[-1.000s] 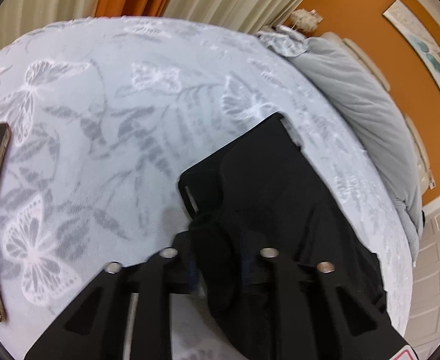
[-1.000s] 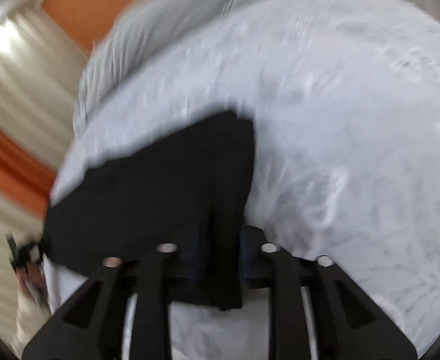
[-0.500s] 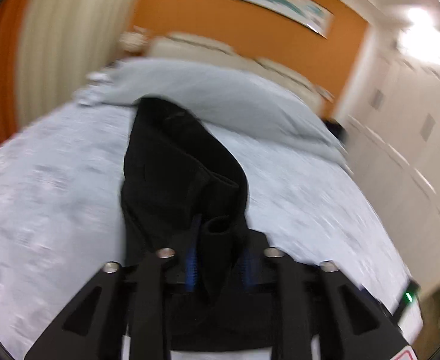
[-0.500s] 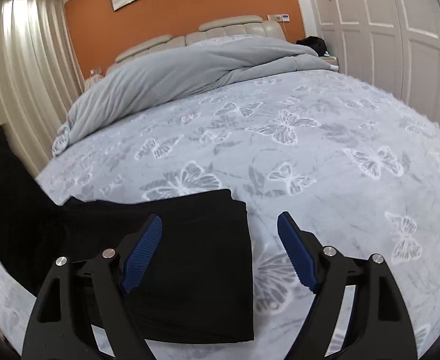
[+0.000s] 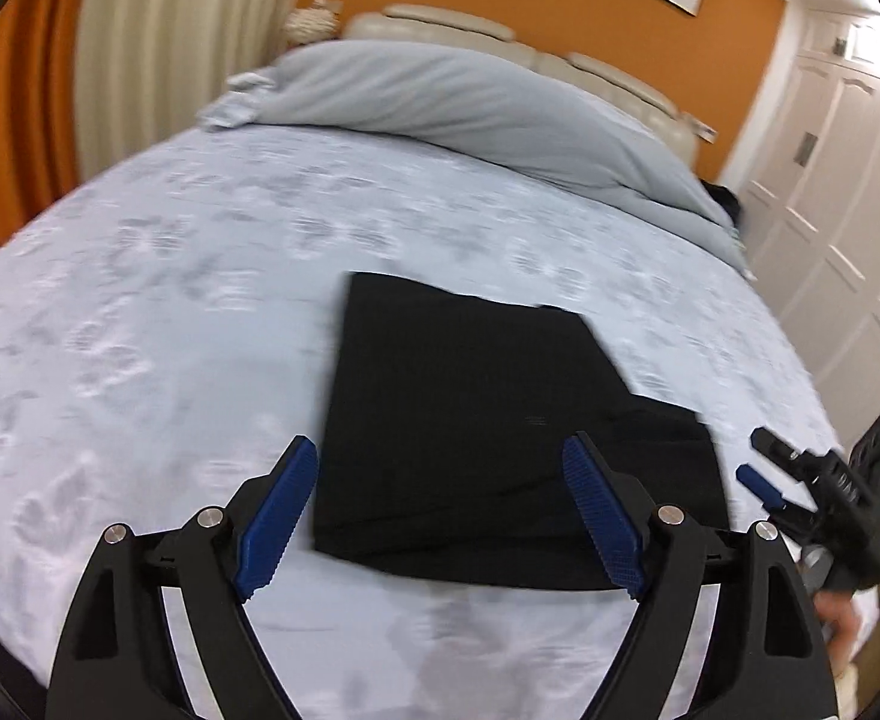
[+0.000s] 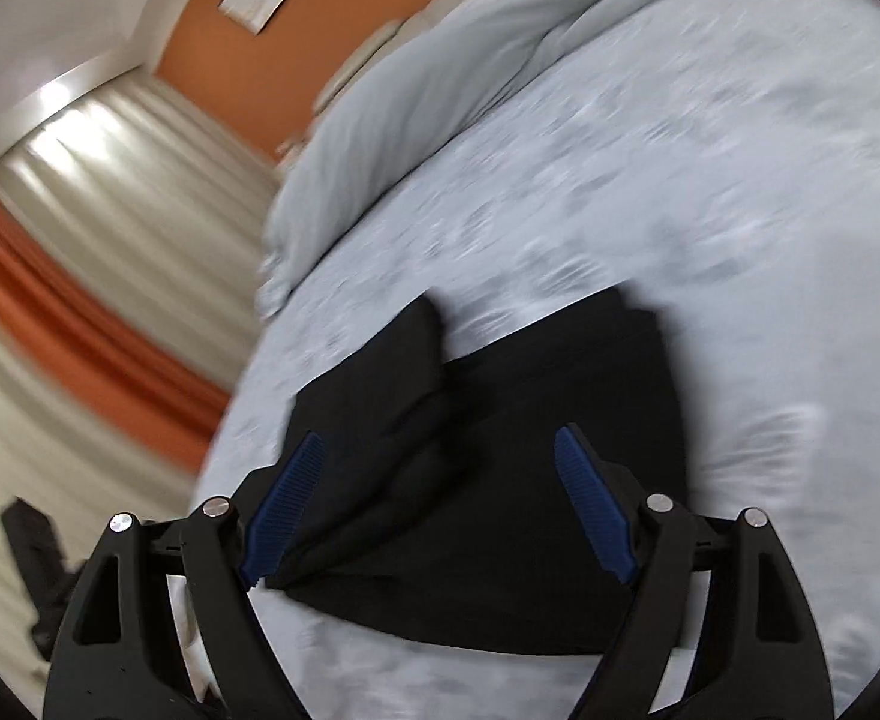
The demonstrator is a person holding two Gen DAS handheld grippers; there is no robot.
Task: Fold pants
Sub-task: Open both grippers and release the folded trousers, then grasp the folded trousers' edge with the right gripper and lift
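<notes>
The black pants (image 5: 475,420) lie folded in a flat rectangle on the pale butterfly-print bedspread (image 5: 170,312). My left gripper (image 5: 440,516) is open and empty, hovering over the near edge of the pants. My right gripper (image 6: 440,510) is open and empty too, above the same pants (image 6: 499,480), whose upper layer sits skewed toward the left. The right gripper also shows at the right edge of the left wrist view (image 5: 811,480).
A rolled grey duvet (image 5: 469,96) lies along the headboard. Orange wall and cream and orange curtains (image 5: 110,60) stand behind and left. White wardrobe doors (image 5: 847,210) are on the right. A dark object (image 6: 38,564) shows at the right wrist view's lower left.
Both grippers held the pants a second ago. The right one opened first, then the left let go after laying the fold down. The pants now rest flat on the bed.
</notes>
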